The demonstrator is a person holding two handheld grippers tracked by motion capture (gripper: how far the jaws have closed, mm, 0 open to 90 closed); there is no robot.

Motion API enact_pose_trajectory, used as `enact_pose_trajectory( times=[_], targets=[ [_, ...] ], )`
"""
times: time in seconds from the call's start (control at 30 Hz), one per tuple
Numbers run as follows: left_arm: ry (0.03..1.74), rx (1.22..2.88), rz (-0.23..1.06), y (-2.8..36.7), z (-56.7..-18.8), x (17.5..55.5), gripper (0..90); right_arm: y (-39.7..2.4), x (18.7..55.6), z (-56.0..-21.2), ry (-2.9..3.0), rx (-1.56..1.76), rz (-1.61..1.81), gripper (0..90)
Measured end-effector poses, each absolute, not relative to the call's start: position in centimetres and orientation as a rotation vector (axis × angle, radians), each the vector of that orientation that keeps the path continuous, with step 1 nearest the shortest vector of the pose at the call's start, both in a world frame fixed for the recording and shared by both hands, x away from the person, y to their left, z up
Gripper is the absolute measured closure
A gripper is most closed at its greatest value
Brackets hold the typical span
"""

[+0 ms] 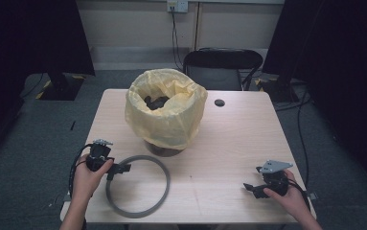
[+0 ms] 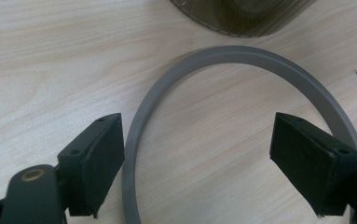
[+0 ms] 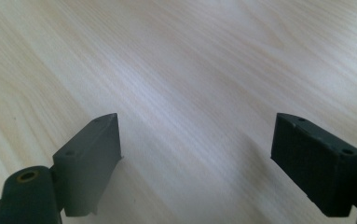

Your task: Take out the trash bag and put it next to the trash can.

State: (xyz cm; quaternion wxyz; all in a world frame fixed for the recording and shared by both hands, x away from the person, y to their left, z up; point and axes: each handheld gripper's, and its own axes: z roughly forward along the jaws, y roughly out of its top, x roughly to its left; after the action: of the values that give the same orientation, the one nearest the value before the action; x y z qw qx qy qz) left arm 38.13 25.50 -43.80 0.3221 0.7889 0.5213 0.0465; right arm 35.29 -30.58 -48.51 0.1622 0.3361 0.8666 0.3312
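Observation:
A grey ring (image 1: 138,186) lies flat on the wooden table (image 1: 229,143) near its front left. My left gripper (image 1: 116,170) is open, low over the ring's left arc; in the left gripper view its jaws stand wide apart over the ring (image 2: 176,79), nothing pinched between them. A bin (image 1: 166,115) lined with a yellow bag stands behind the ring, something dark inside it. My right gripper (image 1: 252,186) is open at the front right, over bare wood (image 3: 190,84), its jaws wide apart with nothing between them.
A small round dark hole (image 1: 219,102) sits in the tabletop behind the bin. A black chair (image 1: 222,67) stands beyond the far edge. The bin's ribbed base (image 2: 241,16) is close ahead of the left gripper.

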Motion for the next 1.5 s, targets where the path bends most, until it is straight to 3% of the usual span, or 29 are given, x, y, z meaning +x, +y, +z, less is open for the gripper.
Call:
enact_pose_trajectory(
  times=[0.67,1.5],
  targets=[
    [1.335,2.087,0.118,25.8,-43.5,38.9,17.3,-26.7,39.4,-47.7,2.569,0.912,0.946,15.2],
    [1.261,2.103,0.141,24.5,-41.0,40.7,17.2,-21.4,44.3,-43.7,2.598,0.845,1.046,15.4]
  ],
)
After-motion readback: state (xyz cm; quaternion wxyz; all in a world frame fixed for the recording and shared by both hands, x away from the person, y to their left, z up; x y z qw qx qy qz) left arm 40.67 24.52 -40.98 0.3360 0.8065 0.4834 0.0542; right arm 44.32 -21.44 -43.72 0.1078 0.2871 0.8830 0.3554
